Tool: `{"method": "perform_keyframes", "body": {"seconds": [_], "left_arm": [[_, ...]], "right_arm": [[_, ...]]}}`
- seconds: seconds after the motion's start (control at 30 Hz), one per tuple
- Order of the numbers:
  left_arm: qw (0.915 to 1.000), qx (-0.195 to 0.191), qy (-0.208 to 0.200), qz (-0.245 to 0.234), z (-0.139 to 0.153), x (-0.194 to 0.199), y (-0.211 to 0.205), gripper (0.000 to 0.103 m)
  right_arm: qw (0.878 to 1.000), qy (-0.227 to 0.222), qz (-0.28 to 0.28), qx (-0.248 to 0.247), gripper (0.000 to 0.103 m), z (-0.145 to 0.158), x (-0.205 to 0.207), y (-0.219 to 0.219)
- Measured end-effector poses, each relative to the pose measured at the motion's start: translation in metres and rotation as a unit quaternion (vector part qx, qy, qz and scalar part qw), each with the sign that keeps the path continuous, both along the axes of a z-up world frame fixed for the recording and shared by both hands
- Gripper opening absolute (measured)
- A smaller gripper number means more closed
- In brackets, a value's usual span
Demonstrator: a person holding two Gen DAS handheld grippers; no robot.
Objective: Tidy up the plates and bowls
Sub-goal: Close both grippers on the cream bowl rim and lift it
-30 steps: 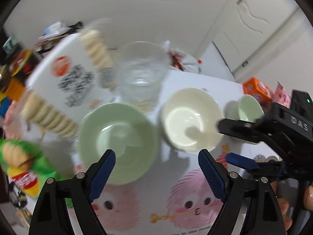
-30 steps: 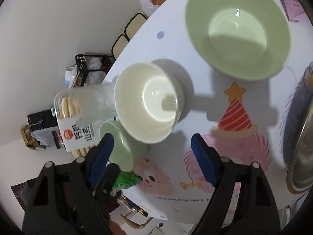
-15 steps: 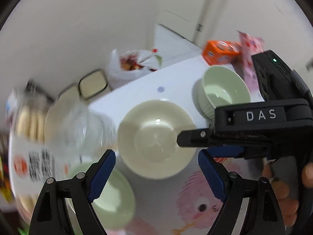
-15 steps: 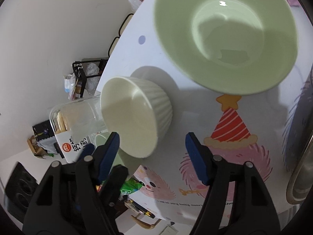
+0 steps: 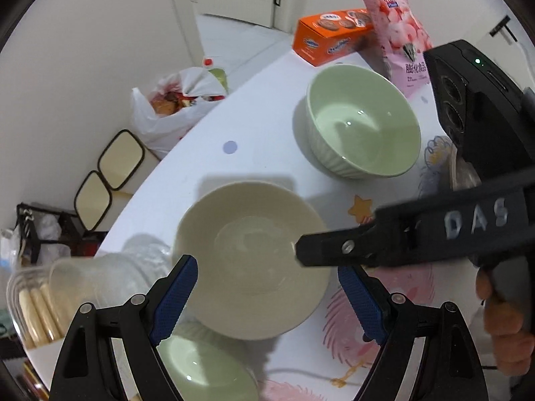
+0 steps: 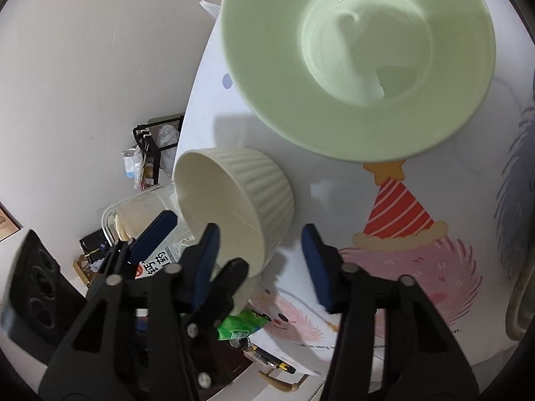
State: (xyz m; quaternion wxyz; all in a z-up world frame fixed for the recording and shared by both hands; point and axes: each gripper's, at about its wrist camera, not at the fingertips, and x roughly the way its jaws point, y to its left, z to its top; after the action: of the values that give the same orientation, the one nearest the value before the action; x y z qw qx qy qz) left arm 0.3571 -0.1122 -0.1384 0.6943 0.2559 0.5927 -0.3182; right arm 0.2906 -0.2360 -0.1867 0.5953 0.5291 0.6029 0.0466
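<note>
A cream ribbed bowl (image 5: 250, 260) sits on the white table between the fingers of my open left gripper (image 5: 269, 295). In the right wrist view the cream bowl (image 6: 247, 200) lies just ahead of my open right gripper (image 6: 259, 254), whose left finger is at its rim. A large green bowl (image 5: 362, 120) stands farther back; it fills the top of the right wrist view (image 6: 357, 60). A second green bowl (image 5: 204, 371) sits under my left gripper. The right gripper's body (image 5: 418, 237) reaches over the cream bowl from the right.
A clear glass (image 5: 100, 277) and a biscuit container (image 5: 36, 304) stand left of the cream bowl. An orange box (image 5: 331, 36) and pink snack bag (image 5: 398, 36) are at the far table edge. A metal basin rim (image 6: 521, 300) shows at the right.
My left gripper has swung right and closed in over the cream bowl. My right gripper has moved nearer the cream bowl and the large green bowl. Both stay open.
</note>
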Motion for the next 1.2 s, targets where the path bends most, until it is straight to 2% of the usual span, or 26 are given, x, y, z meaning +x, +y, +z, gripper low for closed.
{"method": "perform_keyframes", "body": {"seconds": [0.13,0.23,0.3,0.47,0.6,0.67,0.83,1.0,1.1,1.2], "left_arm": [[0.9989,0.039,-0.002,-0.027,-0.012,0.005,-0.007,0.087],[0.9976,0.054,0.0,-0.043,-0.016,0.009,-0.012,0.087],[0.9962,0.07,-0.005,-0.052,-0.018,0.011,-0.013,0.082],[0.9953,0.067,-0.022,-0.066,-0.009,0.007,-0.01,0.082],[0.9903,0.101,-0.042,-0.086,-0.02,0.009,-0.011,0.082],[0.9903,0.104,-0.036,-0.085,-0.028,0.013,-0.009,0.082],[0.9868,0.114,-0.066,-0.094,-0.03,0.014,-0.006,0.081],[0.9812,0.131,-0.098,-0.102,-0.029,0.01,-0.001,0.062],[0.9821,0.121,-0.1,-0.105,-0.024,0.013,0.003,0.053],[0.9846,0.105,-0.1,-0.098,-0.018,0.017,0.007,0.042]], "right_arm": [[1.0,-0.004,0.014,-0.018,0.05,0.0,0.007,0.004],[1.0,-0.002,0.017,-0.025,0.047,-0.002,0.012,0.008],[0.999,0.001,0.025,-0.026,0.045,-0.005,0.015,0.011],[0.999,0.0,0.02,-0.024,0.045,-0.002,0.015,0.01],[1.0,0.0,0.013,-0.022,0.045,-0.002,0.015,0.007],[1.0,0.001,0.013,-0.018,0.045,-0.002,0.014,0.006],[1.0,-0.002,0.008,-0.025,0.043,-0.001,0.013,0.008],[0.999,0.009,0.01,-0.038,0.025,-0.004,0.01,0.006],[0.999,0.011,0.018,-0.042,0.019,-0.005,0.01,0.005],[0.998,0.009,0.034,-0.05,0.018,-0.004,0.013,0.006]]}}
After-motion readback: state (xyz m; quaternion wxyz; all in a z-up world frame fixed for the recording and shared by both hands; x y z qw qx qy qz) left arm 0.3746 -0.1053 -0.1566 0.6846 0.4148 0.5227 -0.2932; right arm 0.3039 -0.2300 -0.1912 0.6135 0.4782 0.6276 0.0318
